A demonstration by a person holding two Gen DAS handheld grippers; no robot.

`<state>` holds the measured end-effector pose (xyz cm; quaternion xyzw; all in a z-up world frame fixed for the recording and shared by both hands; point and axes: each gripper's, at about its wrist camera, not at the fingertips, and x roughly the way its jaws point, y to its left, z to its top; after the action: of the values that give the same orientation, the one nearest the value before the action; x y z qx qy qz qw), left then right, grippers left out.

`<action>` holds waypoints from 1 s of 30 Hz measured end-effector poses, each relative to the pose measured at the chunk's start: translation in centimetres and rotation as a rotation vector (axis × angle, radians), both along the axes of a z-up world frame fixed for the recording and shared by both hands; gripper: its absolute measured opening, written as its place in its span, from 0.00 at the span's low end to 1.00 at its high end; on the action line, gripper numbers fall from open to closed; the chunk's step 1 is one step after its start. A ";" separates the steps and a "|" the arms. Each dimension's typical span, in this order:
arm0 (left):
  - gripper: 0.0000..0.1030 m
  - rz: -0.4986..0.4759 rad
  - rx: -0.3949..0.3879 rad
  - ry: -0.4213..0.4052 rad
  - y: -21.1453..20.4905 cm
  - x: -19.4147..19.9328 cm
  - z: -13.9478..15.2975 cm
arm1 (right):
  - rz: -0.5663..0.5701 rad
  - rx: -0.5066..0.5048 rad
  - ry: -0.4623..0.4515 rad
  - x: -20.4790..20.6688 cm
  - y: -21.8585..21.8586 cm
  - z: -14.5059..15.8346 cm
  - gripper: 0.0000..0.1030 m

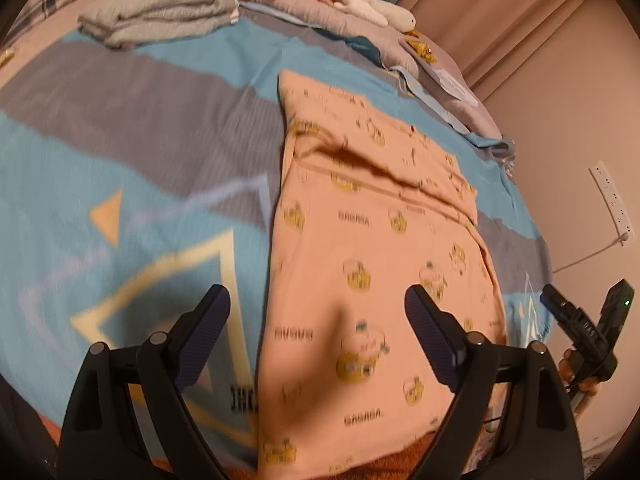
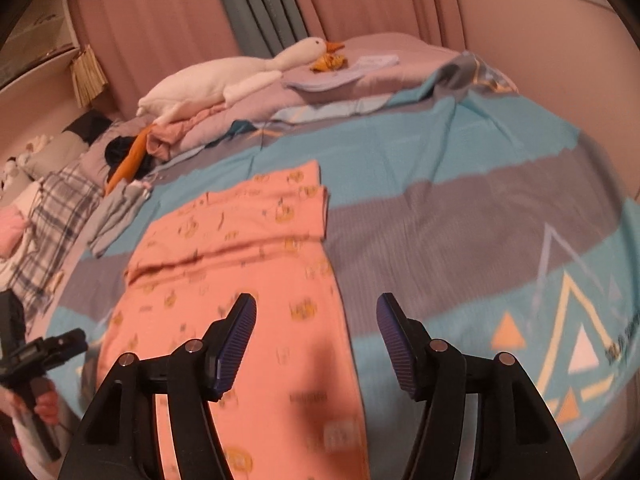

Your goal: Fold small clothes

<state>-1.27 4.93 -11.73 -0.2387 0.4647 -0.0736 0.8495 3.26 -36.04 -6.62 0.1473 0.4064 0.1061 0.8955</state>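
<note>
Nearest in the left wrist view, the left tool [image 1: 318, 308] stands wide, its black arms ending in ribbed dark-blue pads [image 1: 204, 332], nothing between them. Under it lies the garment [image 1: 372, 248], a soft peach knit printed with small yellow cartoon figures and short words, spread flat and long on the bed. Its near end reaches the bed's edge; at its far end a layer is folded over, leaving a ridge and a shadowed crease across the cloth.

In the right wrist view the right tool [image 2: 316, 320] has its jaws apart too, empty, ribbed pads facing each other above the garment's right edge. The other tool shows at each view's rim, gripped by a hand [image 2: 46, 402].

The bedsheet [image 1: 132, 152] is smooth cotton in teal and grey bands with outlined triangles in cream, orange and lilac.

Farther left, a stack of folded grey clothes [image 1: 160, 8] sits on the sheet, thick and soft-edged. Behind it lie a plaid cloth [image 2: 60, 208] and a crumpled pink heap [image 2: 192, 128]. Farthest, a long white plush goose [image 2: 240, 76] with an orange beak lies along the pillows, before pleated pink curtains [image 2: 160, 12].
</note>
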 end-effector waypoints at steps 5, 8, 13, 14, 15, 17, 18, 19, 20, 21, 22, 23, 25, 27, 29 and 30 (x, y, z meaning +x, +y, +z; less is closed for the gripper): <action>0.81 -0.039 -0.052 0.043 -0.4 -2.1 -1.4 | 0.008 -0.005 0.077 -2.6 0.0 -2.1 0.60; 0.74 -0.059 -0.064 0.077 -0.5 -3.0 -2.1 | 0.017 -0.001 0.133 -3.8 -0.1 -3.4 0.60; 0.64 -0.092 -0.114 0.129 -0.9 -4.1 -3.0 | 0.022 0.058 0.206 -5.5 -0.7 -4.9 0.60; 0.64 -0.095 -0.118 0.135 -1.0 -4.3 -3.0 | 0.018 0.059 0.208 -5.8 -0.7 -4.9 0.60; 0.63 -0.105 -0.116 0.137 -1.2 -4.5 -3.0 | 0.014 0.057 0.206 -6.2 -0.8 -4.9 0.60; 0.62 -0.115 -0.103 0.135 -1.3 -4.8 -3.0 | 0.014 0.069 0.214 -6.5 -0.9 -5.1 0.60; 0.61 -0.115 -0.099 0.134 -1.5 -5.0 -3.1 | 0.020 0.080 0.222 -6.7 -0.9 -5.4 0.60; 0.61 -0.117 -0.100 0.136 -1.6 -5.2 -3.2 | 0.026 0.088 0.232 -6.8 -0.9 -5.7 0.60; 0.61 -0.121 -0.105 0.138 -1.7 -5.3 -3.3 | 0.028 0.088 0.238 -6.9 -0.9 -5.8 0.60; 0.61 -0.129 -0.109 0.141 -1.9 -5.5 -3.4 | 0.030 0.085 0.247 -7.1 -0.8 -6.1 0.60; 0.61 -0.136 -0.109 0.139 -2.1 -5.8 -3.5 | 0.033 0.083 0.252 -7.2 -0.8 -6.2 0.60; 0.60 -0.142 -0.108 0.133 -2.2 -6.0 -3.5 | 0.038 0.083 0.256 -7.4 -0.8 -6.3 0.60; 0.57 -0.145 -0.107 0.130 -2.3 -6.3 -3.7 | 0.050 0.091 0.257 -7.6 -0.8 -6.5 0.60; 0.54 -0.149 -0.112 0.134 -2.4 -6.6 -3.8 | 0.056 0.093 0.260 -7.8 -0.7 -6.5 0.60; 0.48 -0.162 -0.115 0.141 -2.6 -6.8 -3.8 | 0.070 0.092 0.258 -8.2 -0.5 -6.6 0.58; 0.42 -0.170 -0.118 0.147 -2.9 -7.0 -4.0 | 0.075 0.092 0.258 -8.3 -0.5 -6.6 0.56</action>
<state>-8.30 2.07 -15.68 -0.2527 0.5393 -0.1548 0.7882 -5.09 -36.50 -13.21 0.1852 0.5180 0.1380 0.8236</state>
